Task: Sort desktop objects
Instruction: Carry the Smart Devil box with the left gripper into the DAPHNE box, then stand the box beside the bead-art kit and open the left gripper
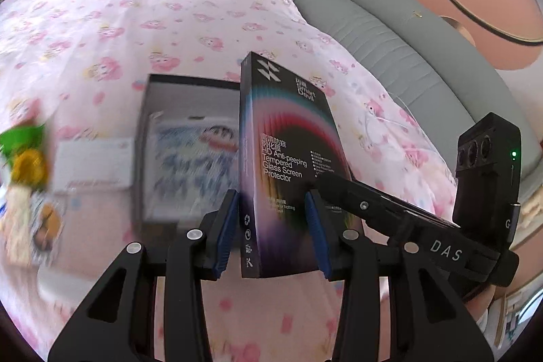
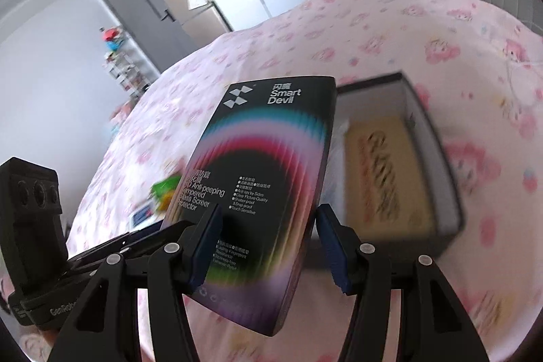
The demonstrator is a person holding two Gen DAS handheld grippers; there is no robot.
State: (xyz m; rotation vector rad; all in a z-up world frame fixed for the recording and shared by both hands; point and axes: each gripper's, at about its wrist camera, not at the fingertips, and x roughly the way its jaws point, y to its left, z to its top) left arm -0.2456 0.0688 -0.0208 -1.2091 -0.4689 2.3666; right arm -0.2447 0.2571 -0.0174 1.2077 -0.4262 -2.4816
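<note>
Pink bedspread [image 1: 101, 22] below; open storage box [image 1: 190, 141] just ahead. Both grippers, left [image 1: 276, 226] and right [image 2: 268, 246], clamped on stiff, light, slippery carton [image 1: 288, 141]; best held by lower edges.

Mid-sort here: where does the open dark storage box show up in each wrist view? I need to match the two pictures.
Left wrist: the open dark box sits left of centre on the pink bedspread, partly hidden behind the screen protector box.
Right wrist: the open dark box sits right of centre, behind the same package.
Shared landmark: the screen protector box, at the centre of both views.
</note>
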